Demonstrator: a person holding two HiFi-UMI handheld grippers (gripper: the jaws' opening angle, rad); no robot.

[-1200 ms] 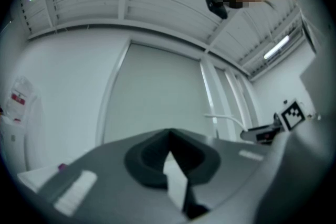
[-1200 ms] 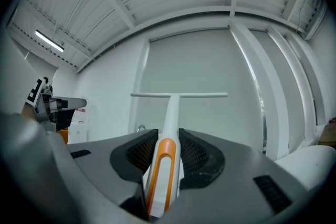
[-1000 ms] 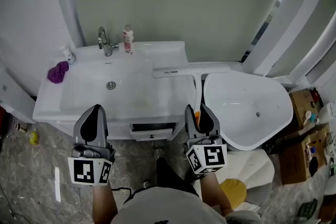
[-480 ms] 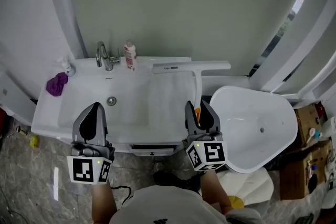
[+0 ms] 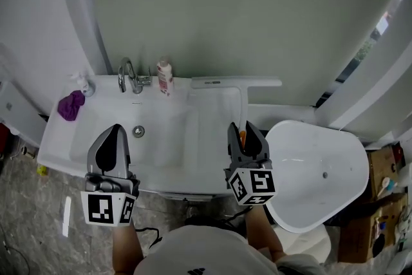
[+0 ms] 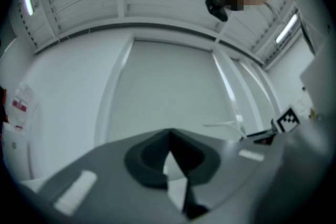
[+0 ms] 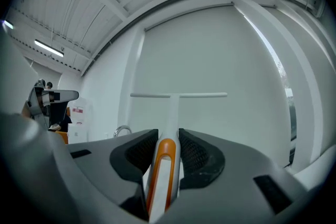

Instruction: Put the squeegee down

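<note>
A white T-shaped squeegee (image 5: 241, 100) has an orange-backed handle, and my right gripper (image 5: 243, 133) is shut on that handle. Its shaft points away from me, and the blade (image 5: 235, 82) lies crosswise over the back right of the white sink counter (image 5: 206, 138), close to the wall. In the right gripper view the handle (image 7: 164, 165) sits between both pads of my right gripper (image 7: 168, 138), and the blade (image 7: 178, 95) stands out against the wall. My left gripper (image 5: 114, 138) hovers over the counter's front left. It is shut and holds nothing (image 6: 169, 136).
A chrome faucet (image 5: 129, 77), a small bottle (image 5: 165, 78) and a purple cloth (image 5: 69, 105) are on the counter's back and left. The drain (image 5: 138, 131) is in the basin. A white tub (image 5: 322, 170) lies to the right, with cardboard boxes (image 5: 383, 203) beyond it.
Both grippers have moved forward over the sink counter. The squeegee's blade has travelled with the right gripper from the counter's right end toward the back wall.
</note>
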